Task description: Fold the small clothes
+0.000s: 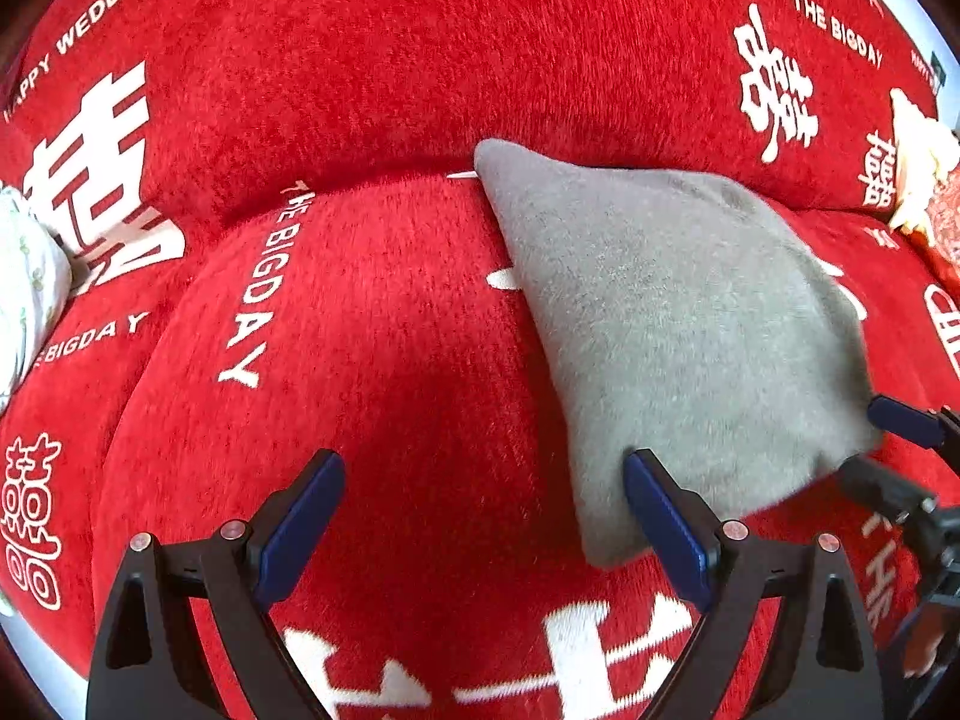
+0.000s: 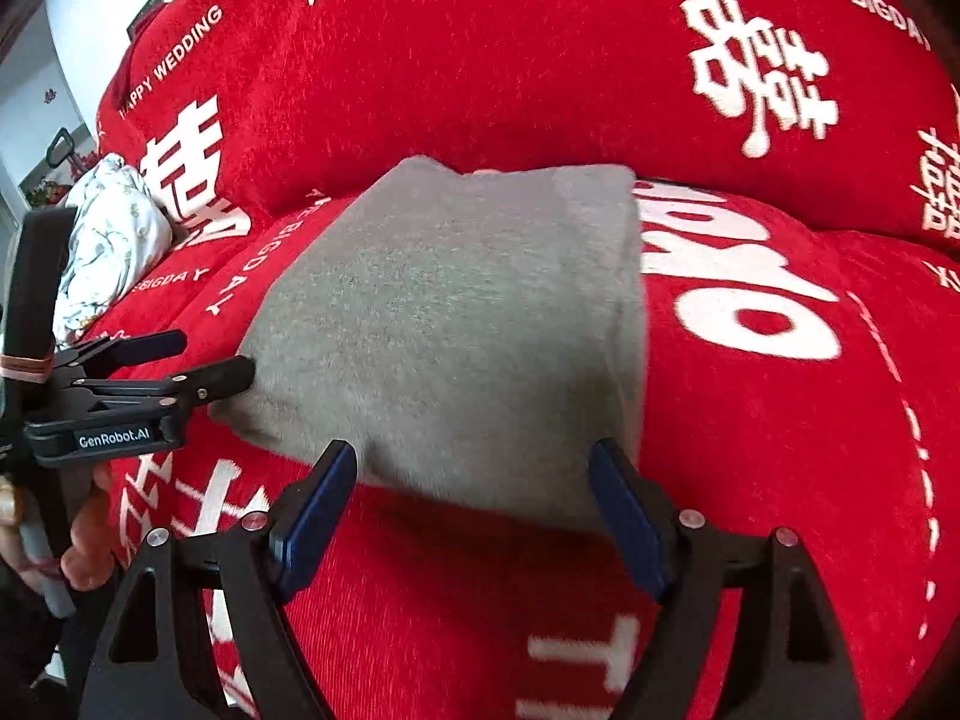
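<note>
A grey folded cloth (image 1: 672, 330) lies flat on the red sofa seat (image 1: 384, 360). My left gripper (image 1: 483, 468) is open over the seat, and its right finger (image 1: 660, 516) stands at the cloth's near left corner. In the right wrist view, the left gripper (image 2: 216, 354) sits at the left corner of the cloth (image 2: 456, 312). My right gripper (image 2: 474, 456) is open, and the cloth's near edge shows between its blue pads, which do not press on it. From the left wrist view, the right gripper (image 1: 882, 450) appears at the cloth's right corner.
The red sofa backrest (image 1: 420, 60) with white lettering rises right behind the cloth. A white flowered fabric bundle (image 2: 108, 240) lies at the seat's left end. A cream object (image 1: 918, 156) rests at the right end. A hand (image 2: 84, 546) holds the left gripper.
</note>
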